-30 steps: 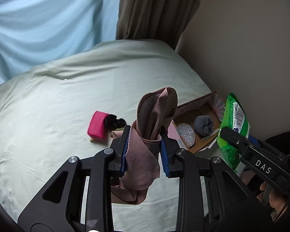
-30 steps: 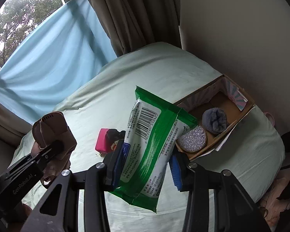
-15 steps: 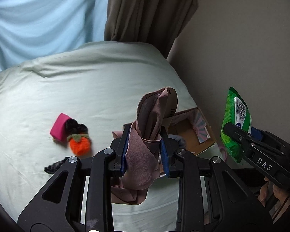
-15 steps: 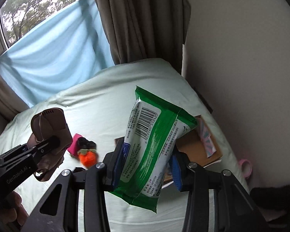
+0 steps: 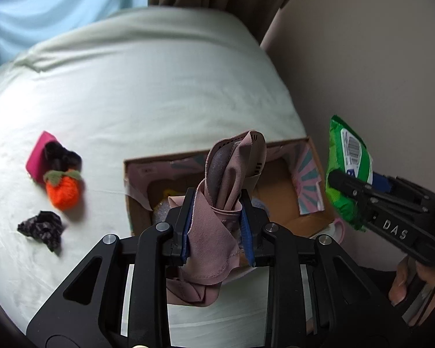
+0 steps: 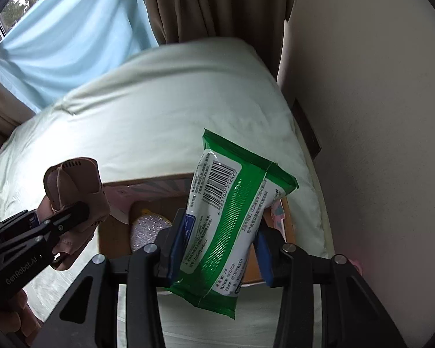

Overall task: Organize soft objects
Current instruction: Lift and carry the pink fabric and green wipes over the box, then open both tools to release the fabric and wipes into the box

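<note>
My left gripper (image 5: 217, 226) is shut on a folded pink cloth (image 5: 221, 203), held above the near edge of an open cardboard box (image 5: 278, 145) on the bed. The cloth also shows in the right wrist view (image 6: 72, 188). My right gripper (image 6: 219, 249) is shut on a green wipes pack (image 6: 229, 214), held above the box (image 6: 148, 182); the pack shows at the right of the left wrist view (image 5: 348, 171). A silvery sponge (image 6: 148, 229) lies inside the box. An orange knitted fruit (image 5: 62, 190), a magenta pouch (image 5: 39, 156), a black fluffy item (image 5: 62, 156) and a dark scrunchie (image 5: 42, 229) lie on the bed to the left.
The pale green bed (image 5: 148, 92) ends at a wall (image 5: 362, 58) right of the box. Brown curtains (image 6: 206, 3) and a blue drape (image 6: 72, 37) hang at the far side. A pink item (image 5: 337, 229) lies by the box's right corner.
Both grippers have moved right and forward over the box, each holding its item. The box now lies directly under the cloth and pack; the loose items sit farther left.
</note>
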Available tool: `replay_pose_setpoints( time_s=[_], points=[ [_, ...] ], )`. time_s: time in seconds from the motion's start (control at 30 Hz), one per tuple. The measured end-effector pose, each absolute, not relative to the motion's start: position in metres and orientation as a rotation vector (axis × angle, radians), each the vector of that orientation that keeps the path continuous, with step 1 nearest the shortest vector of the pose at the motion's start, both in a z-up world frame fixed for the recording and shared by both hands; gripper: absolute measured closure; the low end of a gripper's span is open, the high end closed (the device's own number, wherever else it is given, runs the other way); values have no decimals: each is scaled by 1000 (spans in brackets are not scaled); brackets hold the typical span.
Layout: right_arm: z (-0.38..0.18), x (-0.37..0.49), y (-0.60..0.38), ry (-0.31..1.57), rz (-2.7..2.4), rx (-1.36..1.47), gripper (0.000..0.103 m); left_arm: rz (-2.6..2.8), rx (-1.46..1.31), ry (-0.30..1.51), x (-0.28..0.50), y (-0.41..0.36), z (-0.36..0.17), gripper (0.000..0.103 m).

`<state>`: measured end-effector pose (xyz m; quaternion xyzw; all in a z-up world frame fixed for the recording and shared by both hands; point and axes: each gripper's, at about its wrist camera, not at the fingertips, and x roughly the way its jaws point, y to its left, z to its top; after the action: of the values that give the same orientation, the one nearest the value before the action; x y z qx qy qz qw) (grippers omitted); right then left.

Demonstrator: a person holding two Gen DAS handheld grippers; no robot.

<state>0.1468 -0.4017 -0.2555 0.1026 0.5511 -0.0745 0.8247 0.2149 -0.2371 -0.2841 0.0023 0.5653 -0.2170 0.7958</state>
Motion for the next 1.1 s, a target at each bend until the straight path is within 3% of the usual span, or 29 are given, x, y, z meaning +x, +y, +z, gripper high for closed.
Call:
replay_pose_setpoints(
  time_s=[0.3, 0.53, 0.57, 0.6, 0.63, 0.67, 0.7, 0.73, 1.1],
  points=[
    [-334, 169, -428, 1356, -121, 256, 64, -403, 85, 1372, 234, -252, -361, 78],
    [-361, 174, -443, 1438, -95, 314, 63, -381, 123, 1431, 237, -253, -383, 75],
    [-362, 175, -444, 1447, -88, 325, 62, -381, 128, 1440, 236, -256, -383, 61],
    [-364, 175, -445, 1454, -83, 331, 55, -381, 132, 1453, 234, -257, -384, 27],
    [-365, 176, -447, 1453, -84, 332, 48, -373, 141, 1462, 234, -257, -384, 10],
    [-363, 176, -448, 1443, -86, 339, 25, -364, 155, 1457, 232, -256, -384, 0],
    [-361, 175, -450, 1426, -85, 355, 3, -359, 170, 1455, 230, -256, -384, 0],
    [-359, 174, -453, 1405, -81, 382, 0, -359, 175, 1461, 229, -255, -384, 0],
    [-338, 154, -447, 1359, -62, 431, 0, -397, 151, 1418, 212, -253, -358, 0]
  ],
)
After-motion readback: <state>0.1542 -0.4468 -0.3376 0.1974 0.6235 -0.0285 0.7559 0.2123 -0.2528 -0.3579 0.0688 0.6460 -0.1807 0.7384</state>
